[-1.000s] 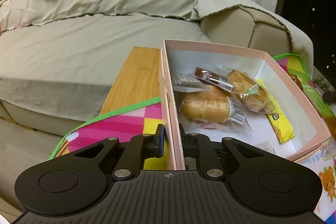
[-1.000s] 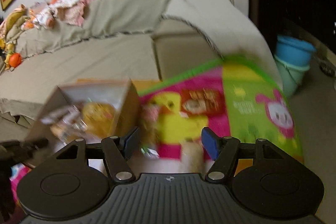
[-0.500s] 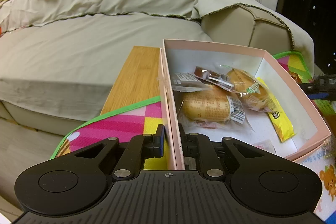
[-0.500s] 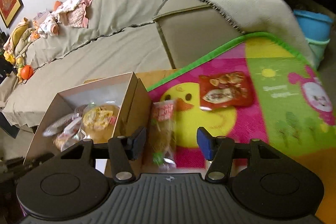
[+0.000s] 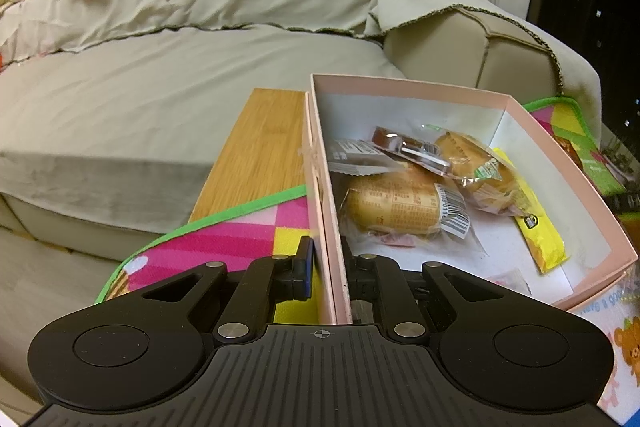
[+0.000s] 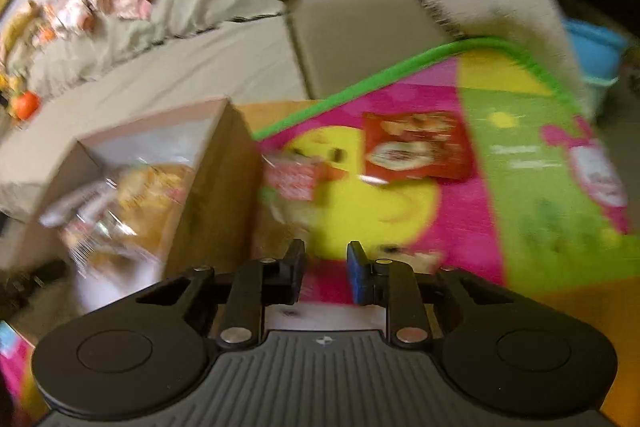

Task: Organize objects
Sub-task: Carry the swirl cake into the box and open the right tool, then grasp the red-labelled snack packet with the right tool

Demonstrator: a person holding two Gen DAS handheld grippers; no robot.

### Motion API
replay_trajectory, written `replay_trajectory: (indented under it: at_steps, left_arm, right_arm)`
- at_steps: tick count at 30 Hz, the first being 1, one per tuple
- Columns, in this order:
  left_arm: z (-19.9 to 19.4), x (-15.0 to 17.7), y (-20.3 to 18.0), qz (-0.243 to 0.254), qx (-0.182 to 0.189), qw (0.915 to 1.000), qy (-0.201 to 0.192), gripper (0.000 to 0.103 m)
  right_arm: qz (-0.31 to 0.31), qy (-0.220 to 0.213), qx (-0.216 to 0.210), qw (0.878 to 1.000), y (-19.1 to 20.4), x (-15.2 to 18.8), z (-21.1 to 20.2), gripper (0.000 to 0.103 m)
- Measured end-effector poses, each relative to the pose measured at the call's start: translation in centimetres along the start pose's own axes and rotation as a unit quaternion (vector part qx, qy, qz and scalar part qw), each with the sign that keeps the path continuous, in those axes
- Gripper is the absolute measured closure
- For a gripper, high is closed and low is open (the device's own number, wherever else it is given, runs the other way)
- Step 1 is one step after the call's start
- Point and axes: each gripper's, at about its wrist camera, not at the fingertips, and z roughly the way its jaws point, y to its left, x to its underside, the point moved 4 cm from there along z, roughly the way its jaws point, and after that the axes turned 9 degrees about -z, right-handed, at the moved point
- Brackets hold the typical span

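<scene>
Left wrist: close over pink box (image 5: 540,131), its near wall dead ahead, facing sofa (image 5: 160,87)
Right wrist: close above play mat (image 6: 400,211), angled down, blurred
Shared: box (image 6: 216,187), mat (image 5: 224,243), sofa (image 6: 200,67)

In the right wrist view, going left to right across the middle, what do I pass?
Pink box with wrapped buns inside → clear snack packet with a red label → red snack bag on the yellow duck → green panel of the play mat.
</scene>
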Motion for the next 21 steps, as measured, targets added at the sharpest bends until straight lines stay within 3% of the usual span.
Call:
replay_trajectory:
  at_steps: [1,4,12,15,18,21]
  left_arm:
    - [0.0,0.0,0.0,0.000,0.000,1.0000,0.000,0.090]
    - [0.0,0.0,0.1,-0.001,0.000,1.0000,-0.001,0.090]
    - [0.0,0.0,0.1,0.000,0.000,1.0000,0.000,0.090]
    - [0.0,0.1,0.1,0.000,0.000,1.0000,0.000,0.090]
    - [0.0,0.0,0.1,0.000,0.000,1.0000,-0.001,0.090]
    - [0.0,0.0,0.1,-0.001,0.000,1.0000,-0.001,0.090]
  right_arm:
    - [-0.004,0.007,0.011,1.000,-0.4,0.5,-0.2,0.092]
    - [-0.010,0.003,0.026,1.000,-1.4,1.6,-1.3,0.092]
    - [0.064,-0.027,-0.076,0.995,-1.8,0.2,-1.9,0.088]
    - [0.069,-0.032,-0.073,0.994,-0.9,-1.2,-0.3,0.088]
    - [0.074,-0.030,-0.067,0.995,-0.3,-2.5,1.5,0.077]
    - [0.066,-0.016,-0.055,0.996,0.2,-3.1,3.4,0.075]
